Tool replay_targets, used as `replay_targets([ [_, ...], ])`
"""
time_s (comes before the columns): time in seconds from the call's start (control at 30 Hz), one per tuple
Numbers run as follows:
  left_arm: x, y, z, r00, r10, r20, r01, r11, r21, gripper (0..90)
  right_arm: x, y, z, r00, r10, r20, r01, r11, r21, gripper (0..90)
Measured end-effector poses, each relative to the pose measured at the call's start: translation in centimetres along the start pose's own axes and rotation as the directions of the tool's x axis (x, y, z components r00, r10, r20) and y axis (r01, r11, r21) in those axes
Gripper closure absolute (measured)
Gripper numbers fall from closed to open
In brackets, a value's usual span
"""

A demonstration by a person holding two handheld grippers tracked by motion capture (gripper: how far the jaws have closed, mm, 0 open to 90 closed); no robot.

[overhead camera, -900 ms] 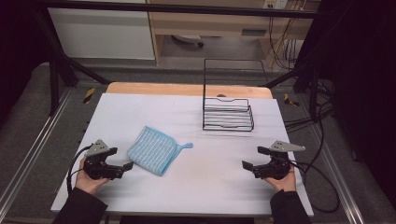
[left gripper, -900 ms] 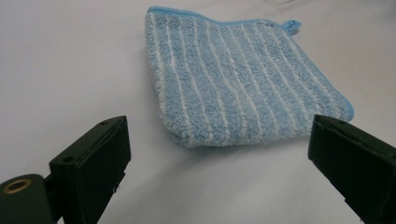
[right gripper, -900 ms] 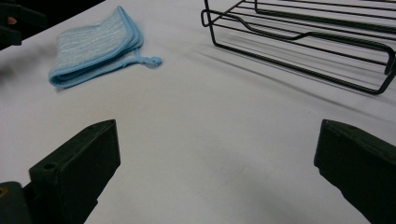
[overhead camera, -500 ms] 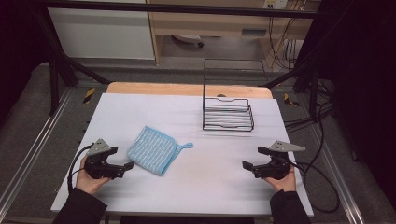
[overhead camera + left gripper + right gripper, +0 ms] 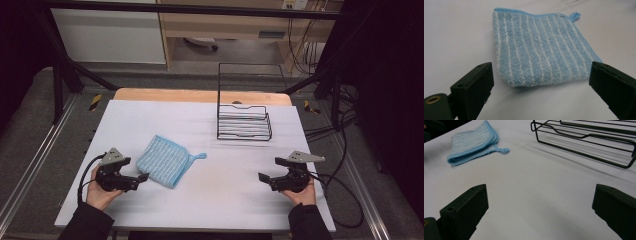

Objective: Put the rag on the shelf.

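Left gripper [image 5: 541,87] wide apart, just short of the blue striped cloth [image 5: 541,47].
Right gripper [image 5: 540,212] equally wide over bare white table [image 5: 544,192], wire rack [image 5: 589,142] beyond.

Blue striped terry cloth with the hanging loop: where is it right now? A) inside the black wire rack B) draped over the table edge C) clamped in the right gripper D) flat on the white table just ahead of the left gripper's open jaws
D: the blue striped terry cloth lies flat on the white table, just ahead of the left gripper, whose jaws stand wide apart.
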State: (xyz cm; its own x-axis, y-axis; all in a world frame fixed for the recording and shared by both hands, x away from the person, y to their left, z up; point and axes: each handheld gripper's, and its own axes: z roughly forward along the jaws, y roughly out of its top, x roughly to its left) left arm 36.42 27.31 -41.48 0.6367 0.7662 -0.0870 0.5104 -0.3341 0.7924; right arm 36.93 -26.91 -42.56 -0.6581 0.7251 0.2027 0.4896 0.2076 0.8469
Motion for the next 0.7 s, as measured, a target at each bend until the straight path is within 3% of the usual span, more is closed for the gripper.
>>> replay_targets([
  [0.2, -1.1, 1.2, 0.3, 1.0000, -0.002, 0.009, 0.002, 1.0000, 0.001, 8.0, 0.0, 0.0, 0.1, 1.0000, -0.002, 0.007, 0.002, 1.000, 0.010, 1.1],
  [0.33, -2.2, 2.0, 0.8, 0.9996, 0.023, 0.014, -0.024, 0.9994, 0.024, 9.3, 0.0, 0.0, 0.1, 1.0000, -0.002, 0.006, 0.002, 1.000, 0.009, 1.1],
  [0.6, -5.0, 3.3, 3.0, 0.9973, 0.063, 0.039, -0.065, 0.9954, 0.070, 15.0, 0.0, 0.0, 0.1, 1.0000, -0.004, 0.007, 0.004, 1.000, 0.017, 1.1],
  [0.7, -5.9, 3.6, 4.0, 0.9964, 0.077, 0.036, -0.080, 0.9925, 0.092, 21.5, 0.0, 0.0, 0.1, 1.0000, -0.003, 0.007, 0.003, 1.000, 0.018, 1.2],
])
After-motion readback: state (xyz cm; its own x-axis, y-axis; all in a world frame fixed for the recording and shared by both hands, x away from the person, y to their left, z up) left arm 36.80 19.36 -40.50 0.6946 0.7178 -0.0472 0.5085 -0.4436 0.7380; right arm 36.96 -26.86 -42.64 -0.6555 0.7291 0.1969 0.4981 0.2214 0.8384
